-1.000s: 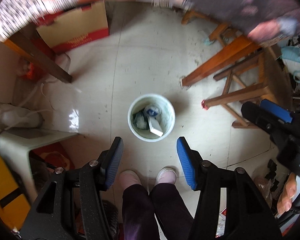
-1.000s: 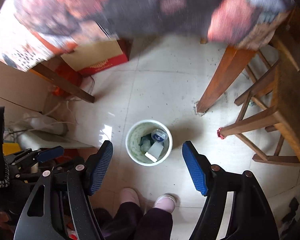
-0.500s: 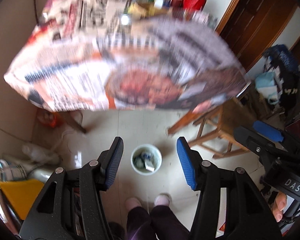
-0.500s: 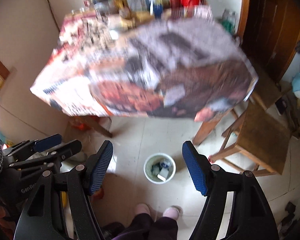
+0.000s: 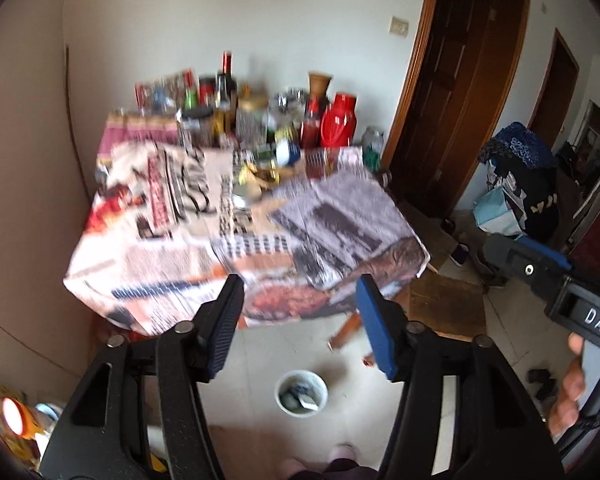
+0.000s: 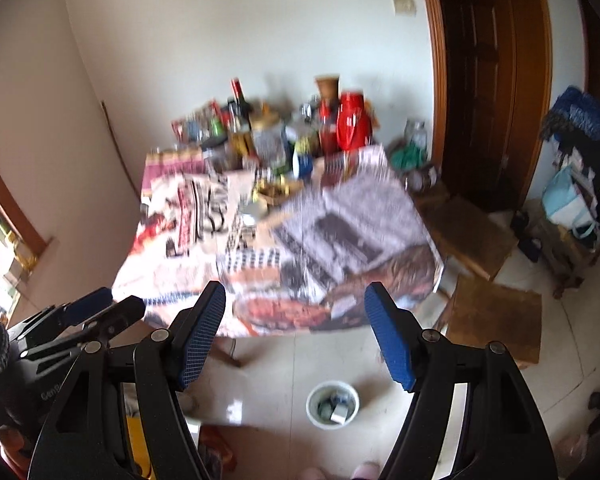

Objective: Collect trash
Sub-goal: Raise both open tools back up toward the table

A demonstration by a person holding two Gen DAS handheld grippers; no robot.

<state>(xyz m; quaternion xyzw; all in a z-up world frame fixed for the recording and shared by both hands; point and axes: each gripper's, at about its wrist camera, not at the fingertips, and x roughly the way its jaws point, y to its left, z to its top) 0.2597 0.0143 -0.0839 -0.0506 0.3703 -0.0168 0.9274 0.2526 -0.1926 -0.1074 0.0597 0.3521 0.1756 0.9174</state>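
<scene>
A white trash bucket (image 5: 301,398) with scraps inside stands on the tiled floor below both grippers; it also shows in the right wrist view (image 6: 333,404). My left gripper (image 5: 300,328) is open and empty, held high above the floor facing the table. My right gripper (image 6: 296,332) is open and empty at about the same height. A table (image 5: 188,248) covered in printed newspaper lies ahead; on it small crumpled items (image 5: 260,176) lie near its middle, too blurred to name. The right gripper's body shows at the right of the left wrist view (image 5: 548,280).
Bottles, jars and a red thermos (image 5: 340,124) crowd the table's far end against the wall. Wooden stools (image 6: 496,316) stand right of the table. A dark wooden door (image 5: 456,92) and a pile of bags (image 5: 516,184) are at the right. My feet (image 5: 340,452) are near the bucket.
Both grippers have risen and tilted up from looking straight down at the bucket to facing the table. The bucket now looks small and low in both views. Both stay open and empty.
</scene>
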